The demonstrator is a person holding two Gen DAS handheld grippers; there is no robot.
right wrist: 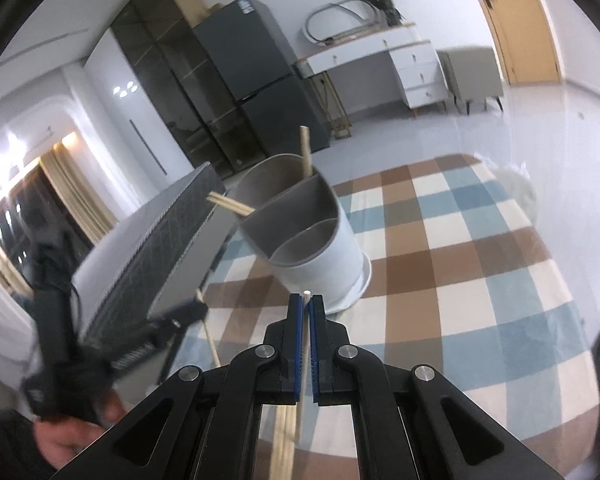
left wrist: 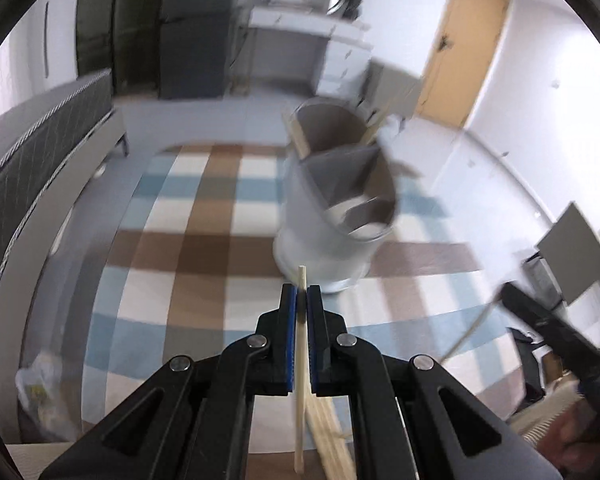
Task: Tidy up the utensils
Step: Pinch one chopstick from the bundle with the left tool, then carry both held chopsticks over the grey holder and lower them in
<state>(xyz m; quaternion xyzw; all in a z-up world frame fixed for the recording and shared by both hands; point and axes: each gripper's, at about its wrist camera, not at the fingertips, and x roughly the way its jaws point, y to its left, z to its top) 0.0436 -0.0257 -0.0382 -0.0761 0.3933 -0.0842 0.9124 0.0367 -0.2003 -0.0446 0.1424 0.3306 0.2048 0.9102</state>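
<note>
Gripping one chopstick in the closed left gripper, another chopstick in the closed right gripper, both raised just near of the holder, likely ready for dropping among sticks already inside.

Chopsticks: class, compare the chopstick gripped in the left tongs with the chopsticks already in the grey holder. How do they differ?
The chopstick in the left tongs is clamped between blue pads, outside the holder; the stored chopsticks lean loose in its back compartment. The gripped one is a single stick; several stand stored, leaning different ways. Both look like pale wooden sticks.
</note>
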